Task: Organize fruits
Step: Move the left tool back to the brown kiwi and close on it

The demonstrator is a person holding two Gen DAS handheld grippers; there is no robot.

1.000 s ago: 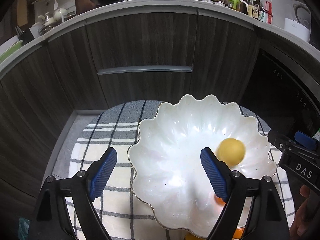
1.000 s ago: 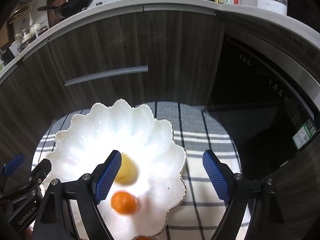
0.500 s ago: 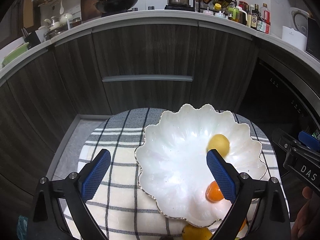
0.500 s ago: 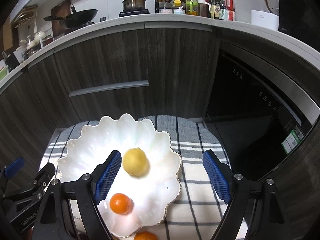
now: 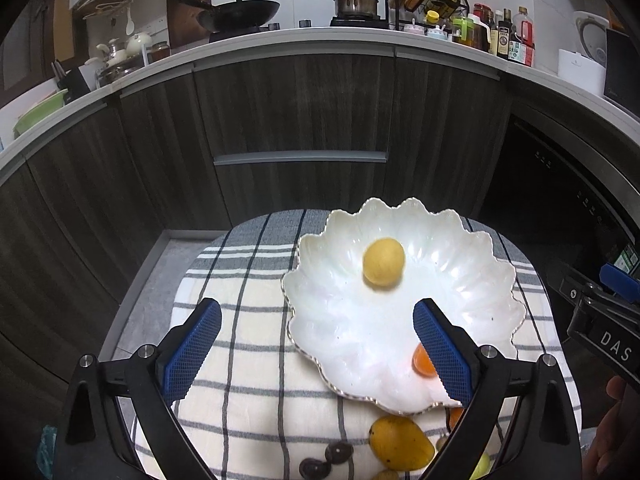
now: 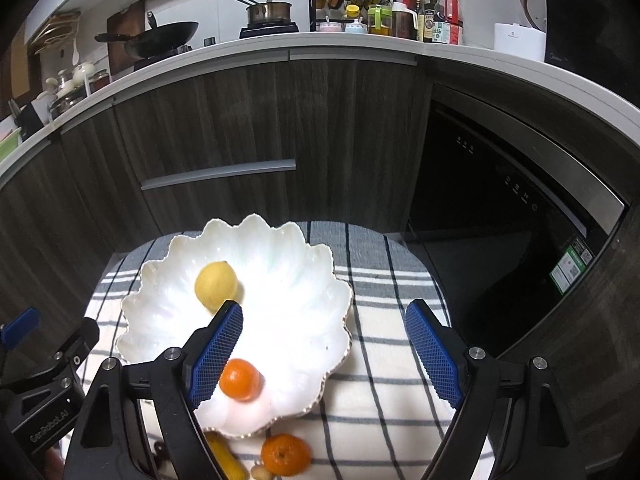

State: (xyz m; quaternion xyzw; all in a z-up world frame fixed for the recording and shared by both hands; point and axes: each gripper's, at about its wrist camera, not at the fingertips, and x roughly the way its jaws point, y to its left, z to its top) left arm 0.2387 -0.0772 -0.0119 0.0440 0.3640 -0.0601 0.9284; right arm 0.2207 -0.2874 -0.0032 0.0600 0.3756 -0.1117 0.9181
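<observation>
A white scalloped bowl [image 5: 472, 280] [image 6: 304, 280] sits on a checked cloth. In it lie a yellow lemon [image 5: 383, 262] [image 6: 215, 283] and an orange tangerine [image 5: 422, 361] [image 6: 239, 379]. On the cloth in front of the bowl lie a yellow mango [image 5: 400, 442] [image 6: 226, 458], another tangerine [image 6: 285, 454], dark round fruits [image 5: 326, 460] and a greenish fruit [image 5: 482, 466]. My left gripper [image 5: 316, 354] is open and empty above the bowl's left rim. My right gripper [image 6: 324, 354] is open and empty above the bowl's right rim.
The checked cloth [image 5: 240, 360] [image 6: 400, 360] covers a small round table. Dark wood cabinets [image 5: 300, 120] stand behind it. A black appliance [image 6: 500, 220] stands at the right. The counter above holds a wok, a pot and bottles.
Both grippers have pulled back and up from the bowl, so more cloth and the loose fruits in front show. The lemon and tangerine stay in the bowl.
</observation>
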